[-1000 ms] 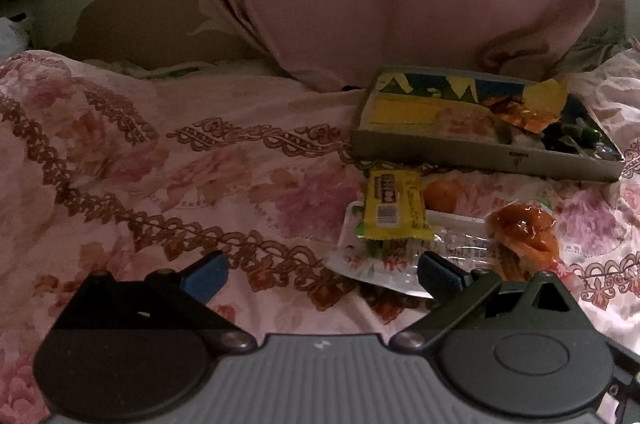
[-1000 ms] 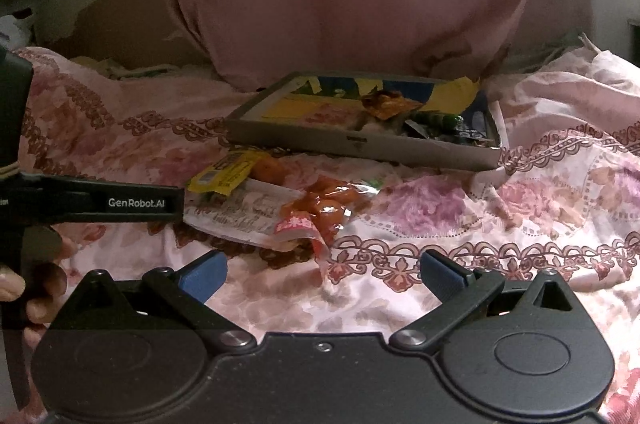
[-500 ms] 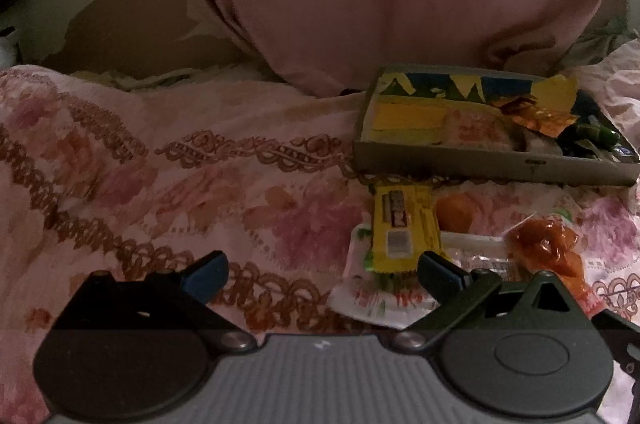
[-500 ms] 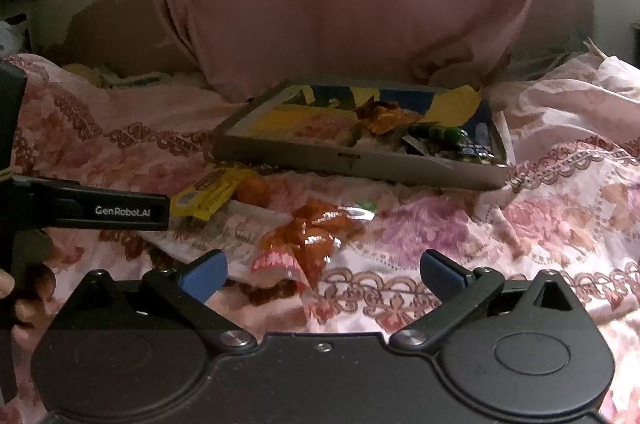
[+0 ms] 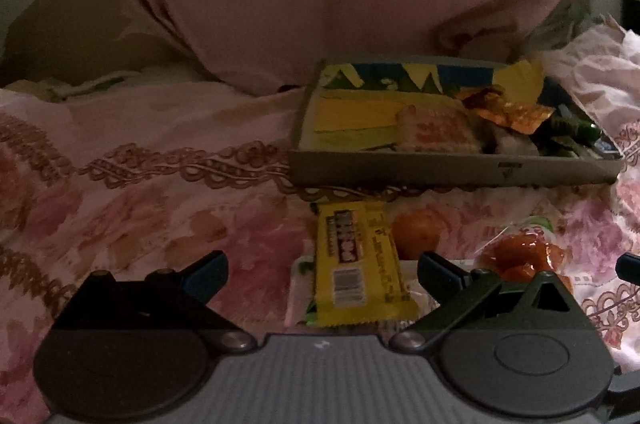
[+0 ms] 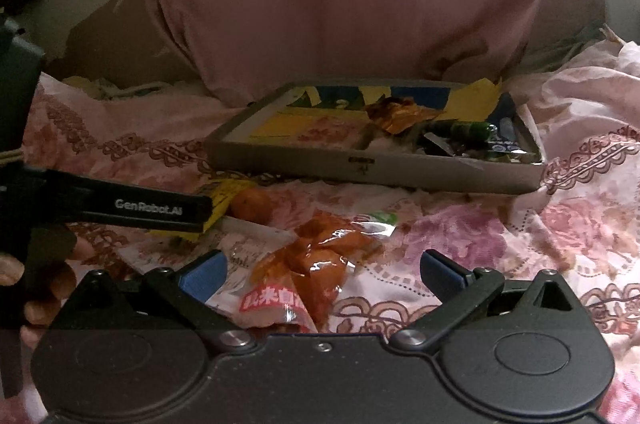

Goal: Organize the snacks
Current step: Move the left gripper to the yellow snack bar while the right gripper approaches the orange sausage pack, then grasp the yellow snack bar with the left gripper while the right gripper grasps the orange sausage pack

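Landmark: grey tray (image 5: 452,173) on the flowered bedspread (image 5: 132,184), already holding several wrappers

Loose snacks lie on the near side of the tray, largest first:
- clear flat packet (image 6: 256,244), under the others; judged limp and slippery, poor to pinch alone
- orange-red pouch (image 6: 316,260), near the tray's front wall; crinkly film, light, lumpy soft contents; best taken at the flat sealed end
- yellow bar (image 5: 358,260), one end almost at the tray wall; light, fairly stiff; grip across its narrow width
- small orange fruit (image 5: 418,233), just beside the bar; round, may roll, squeeze gently

Left gripper (image 5: 322,266): jaws apart, straddling the bar, empty
Right gripper (image 6: 322,266): jaws apart, straddling the pouch, empty
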`<state>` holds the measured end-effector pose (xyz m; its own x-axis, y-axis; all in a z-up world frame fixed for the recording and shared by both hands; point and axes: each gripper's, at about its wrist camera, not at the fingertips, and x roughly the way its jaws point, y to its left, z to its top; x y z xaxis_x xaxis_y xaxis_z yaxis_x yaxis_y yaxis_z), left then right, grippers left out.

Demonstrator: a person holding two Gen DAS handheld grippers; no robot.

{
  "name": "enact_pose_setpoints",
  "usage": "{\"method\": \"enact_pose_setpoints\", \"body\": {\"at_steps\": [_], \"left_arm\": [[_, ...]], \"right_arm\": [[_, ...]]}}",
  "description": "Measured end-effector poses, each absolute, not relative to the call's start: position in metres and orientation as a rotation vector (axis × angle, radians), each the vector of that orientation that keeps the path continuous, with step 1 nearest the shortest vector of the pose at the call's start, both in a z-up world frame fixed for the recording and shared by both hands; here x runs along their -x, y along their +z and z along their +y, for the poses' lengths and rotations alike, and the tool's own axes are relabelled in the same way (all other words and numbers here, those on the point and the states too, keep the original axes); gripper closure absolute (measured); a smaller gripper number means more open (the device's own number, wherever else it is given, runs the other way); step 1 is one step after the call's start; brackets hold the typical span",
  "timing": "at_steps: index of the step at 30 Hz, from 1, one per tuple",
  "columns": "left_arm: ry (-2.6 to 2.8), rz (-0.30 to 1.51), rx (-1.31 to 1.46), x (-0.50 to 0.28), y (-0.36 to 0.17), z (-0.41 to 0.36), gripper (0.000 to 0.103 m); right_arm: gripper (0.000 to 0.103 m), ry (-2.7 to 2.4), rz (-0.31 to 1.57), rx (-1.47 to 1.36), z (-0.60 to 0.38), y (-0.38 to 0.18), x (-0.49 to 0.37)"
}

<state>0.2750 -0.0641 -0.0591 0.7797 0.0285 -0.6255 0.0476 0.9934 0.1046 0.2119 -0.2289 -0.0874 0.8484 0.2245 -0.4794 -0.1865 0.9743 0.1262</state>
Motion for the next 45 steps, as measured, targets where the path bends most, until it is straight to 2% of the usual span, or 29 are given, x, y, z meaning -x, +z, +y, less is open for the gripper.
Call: {"method": "enact_pose_setpoints", "body": {"at_steps": [7,11,18,23,24,25,26,28,31,33,45], "left_arm": [[-0.027,0.681,-0.127,-0.288,-0.067,-0.067,0.001],[-0.028,0.656,-0.13,-0.287,-0.067,-0.068,0.002],[-0.082,0.68,-0.112,-0.291,-0.069,-0.066,0.021],[-0.104,0.711,-0.043,-0.293,-0.072,-0.059,0.031],[-0.108,0.719,-0.033,-0.293,-0.073,-0.058,0.035],[-0.117,0.73,-0.024,-0.293,-0.075,-0.057,0.044],[-0.127,0.744,-0.022,-0.293,-0.077,-0.057,0.047],[-0.13,0.744,-0.039,-0.29,-0.079,-0.059,0.048],[-0.124,0.748,-0.031,-0.289,-0.078,-0.06,0.049],[-0.119,0.759,0.001,-0.289,-0.076,-0.057,0.049],[-0.116,0.797,0.023,-0.258,-0.063,-0.062,0.05]], "right_arm": [[0.002,0.207,0.532,-0.102,-0.225,-0.101,-0.231],[0.013,0.191,0.547,-0.086,-0.221,-0.107,-0.238],[0.036,0.189,0.549,-0.099,-0.228,-0.109,-0.236],[0.039,0.206,0.55,-0.082,-0.225,-0.11,-0.236],[0.039,0.211,0.554,-0.079,-0.224,-0.11,-0.236],[0.038,0.214,0.557,-0.077,-0.223,-0.111,-0.237],[0.038,0.215,0.559,-0.078,-0.223,-0.111,-0.237],[0.038,0.218,0.56,-0.083,-0.223,-0.111,-0.239],[0.052,0.226,0.559,-0.087,-0.224,-0.111,-0.239],[0.055,0.221,0.561,-0.082,-0.223,-0.111,-0.238],[0.058,0.215,0.547,-0.033,-0.221,-0.105,-0.23]]}}
